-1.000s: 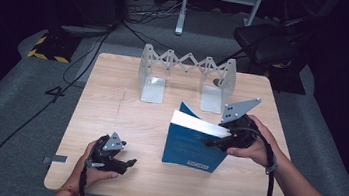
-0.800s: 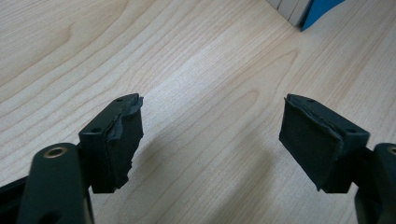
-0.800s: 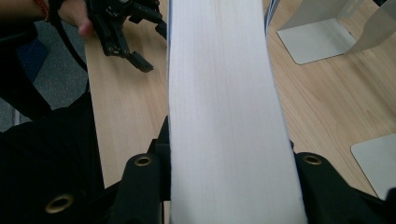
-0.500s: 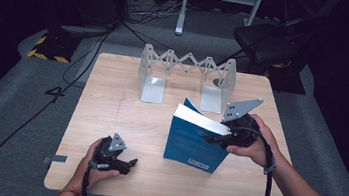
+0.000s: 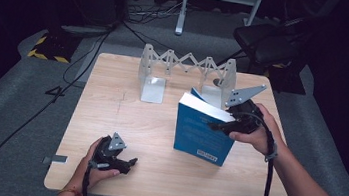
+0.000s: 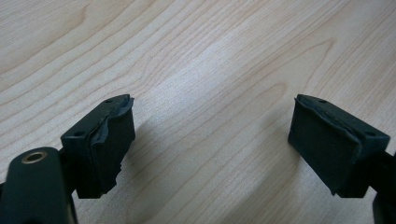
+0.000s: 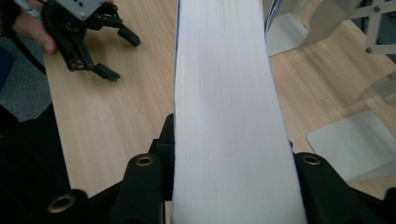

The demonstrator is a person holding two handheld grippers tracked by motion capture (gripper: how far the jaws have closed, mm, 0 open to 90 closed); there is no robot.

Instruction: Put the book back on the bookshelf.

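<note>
A thick blue book (image 5: 203, 132) stands on its edge on the wooden table (image 5: 125, 112), right of the middle. My right gripper (image 5: 219, 126) is shut on its upper right corner. In the right gripper view the white page block (image 7: 224, 84) runs up between the two jaws, which press on both covers. My left gripper (image 5: 130, 165) lies low at the near left of the table. Its jaws have just been opening and now stand wide apart with nothing between them. The left gripper (image 6: 212, 144) hovers over bare wood, and the left gripper (image 7: 122, 57) also appears beyond the book.
A grey metal extending book rack (image 5: 186, 71) stands at the back of the table, just behind the book, with a flat end plate (image 7: 355, 140) near my right gripper. Dark floor, cables and a chair (image 5: 269, 44) lie beyond the table's edge.
My right hand has moved the book slightly up and toward the rack. The left hand has stayed in place.
</note>
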